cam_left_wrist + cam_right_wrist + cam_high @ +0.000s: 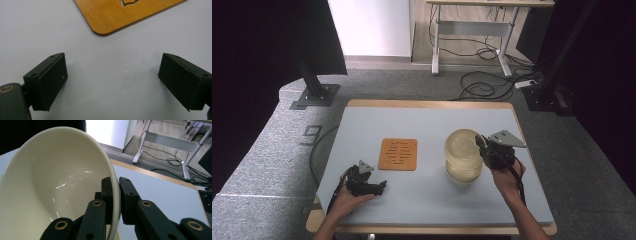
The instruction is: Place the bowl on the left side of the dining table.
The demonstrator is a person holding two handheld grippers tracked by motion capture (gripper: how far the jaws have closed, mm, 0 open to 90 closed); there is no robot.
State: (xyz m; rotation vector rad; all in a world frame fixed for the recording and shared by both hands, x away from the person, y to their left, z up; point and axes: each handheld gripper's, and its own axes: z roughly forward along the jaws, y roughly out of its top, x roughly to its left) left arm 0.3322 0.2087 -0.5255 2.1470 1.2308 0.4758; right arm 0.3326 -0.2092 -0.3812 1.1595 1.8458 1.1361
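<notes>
**Bowl pinched by its rim**

The right gripper (116, 195) clamps the cream bowl (55, 182) by its rim, tilted above the table's (427, 195) right side. The left gripper (112, 82) rests spread near the wooden trivet (117, 15).

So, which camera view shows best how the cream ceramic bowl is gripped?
The right gripper view: the right gripper pinches the cream ceramic bowl by its rim. The high view shows the bowl small; the left gripper view does not help.
</notes>
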